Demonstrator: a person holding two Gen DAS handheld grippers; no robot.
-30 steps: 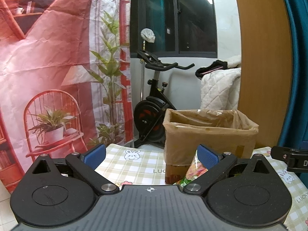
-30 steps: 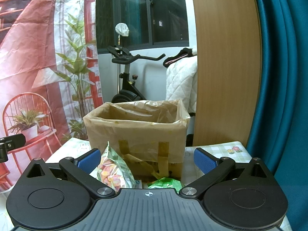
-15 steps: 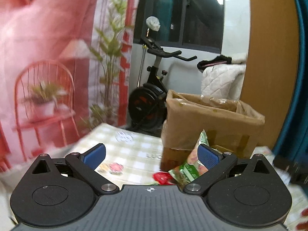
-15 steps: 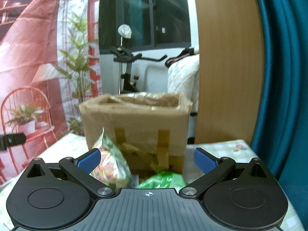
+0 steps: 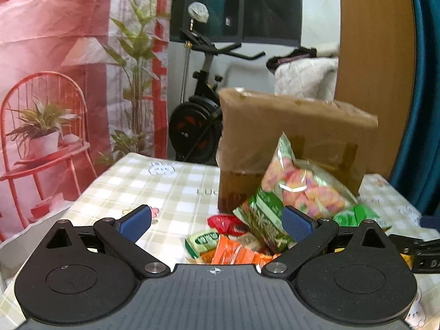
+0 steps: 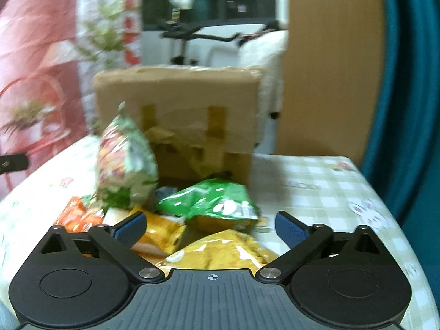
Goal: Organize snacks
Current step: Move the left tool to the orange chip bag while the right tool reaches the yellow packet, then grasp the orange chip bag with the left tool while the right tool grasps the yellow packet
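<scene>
A pile of snack packets lies on the checked tablecloth (image 5: 154, 184) in front of a brown cardboard box (image 5: 297, 134) lined with plastic. A tall green bag of colourful snacks (image 5: 299, 184) leans upright against the box; it also shows in the right wrist view (image 6: 123, 165). Orange packets (image 5: 236, 253), a small green packet (image 5: 203, 240) and a red one (image 5: 225, 222) lie in front. In the right wrist view a green bag (image 6: 214, 200) and yellow bags (image 6: 220, 250) lie near. My left gripper (image 5: 216, 221) is open and empty above the pile. My right gripper (image 6: 210, 227) is open and empty over the yellow bags.
An exercise bike (image 5: 200, 104) stands behind the table. A red printed backdrop (image 5: 55, 68) hangs at the left. A wooden panel (image 5: 376, 55) and a teal curtain (image 6: 407, 82) rise at the right. The box (image 6: 178, 115) sits at the table's far edge.
Both grippers have tilted downward and moved toward the table. The snack pile now shows between the fingers in both views. Both grippers stay open.
</scene>
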